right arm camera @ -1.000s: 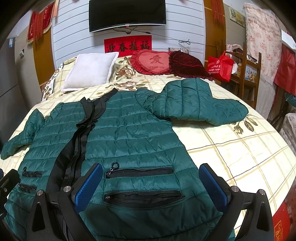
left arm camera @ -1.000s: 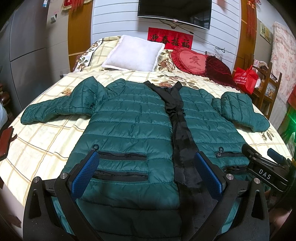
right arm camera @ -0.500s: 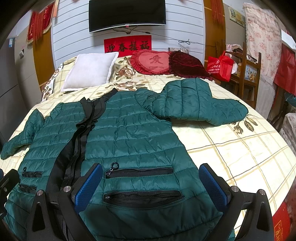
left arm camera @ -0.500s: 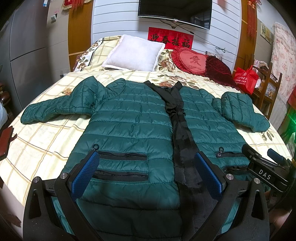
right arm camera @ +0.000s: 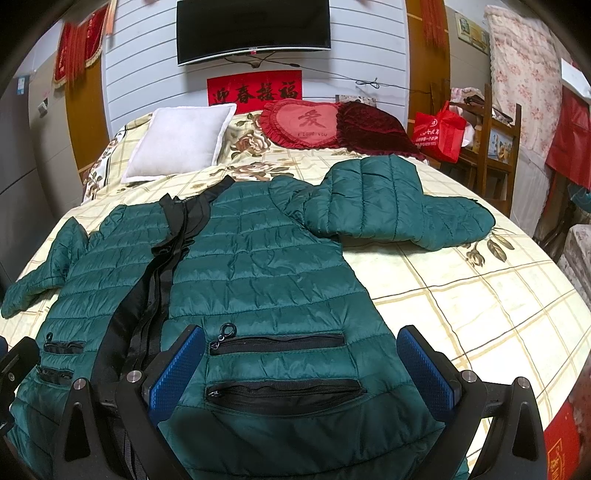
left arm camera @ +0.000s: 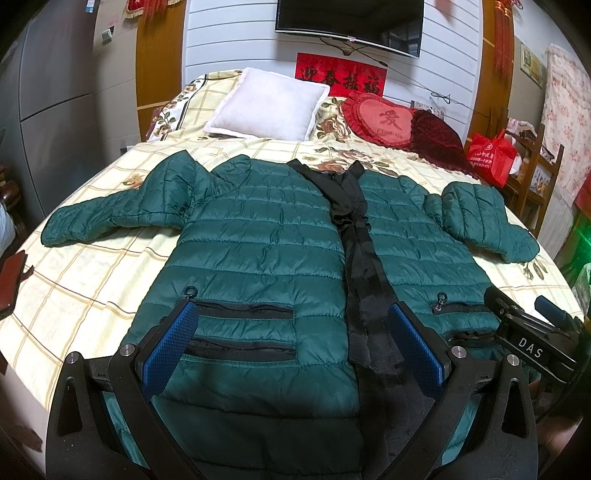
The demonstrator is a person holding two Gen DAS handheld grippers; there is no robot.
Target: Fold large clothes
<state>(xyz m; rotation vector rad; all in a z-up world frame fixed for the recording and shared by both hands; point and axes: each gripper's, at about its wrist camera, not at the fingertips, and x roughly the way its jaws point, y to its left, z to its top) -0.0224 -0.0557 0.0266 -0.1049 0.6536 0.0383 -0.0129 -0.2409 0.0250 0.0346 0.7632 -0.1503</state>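
Nearby, right hand-held gripper (left arm camera: 532,343) (marked "DAS"), green jacket (left arm camera: 266,251)

I am in a home bedroom: a bed (left arm camera: 92,280) with pillow (left arm camera: 267,105), wall-mounted television (left arm camera: 351,16), and wooden shelf (right arm camera: 495,136).

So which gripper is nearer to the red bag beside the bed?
Right. The right gripper hovers over the jacket half on the red bag side; the left gripper is over the far half.

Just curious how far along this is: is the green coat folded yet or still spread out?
Spread out. The green coat lies flat, front up, on the bed, with both sleeves out to the sides.
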